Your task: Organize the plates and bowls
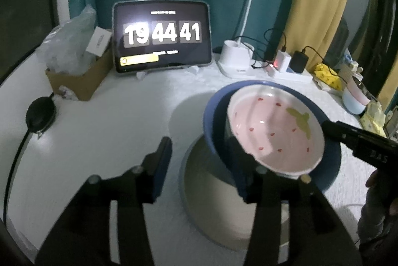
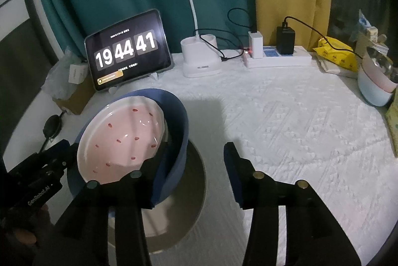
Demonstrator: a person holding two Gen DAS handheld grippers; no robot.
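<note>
Pink bowl (image 1: 273, 134) sat nested in blue bowl (image 1: 330, 164) on plate (image 1: 206, 203), between both tools. Left gripper (image 1: 201, 166) and right gripper (image 2: 189, 166) half open, holding nothing; neither nearer.

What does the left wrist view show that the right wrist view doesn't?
Only the left wrist view shows the green leaf mark inside the pink bowl. Only the right wrist view shows the metal bowl at the far right. Both show the pink bowl nested in the blue bowl on the plate, plus the clock tablet.
</note>
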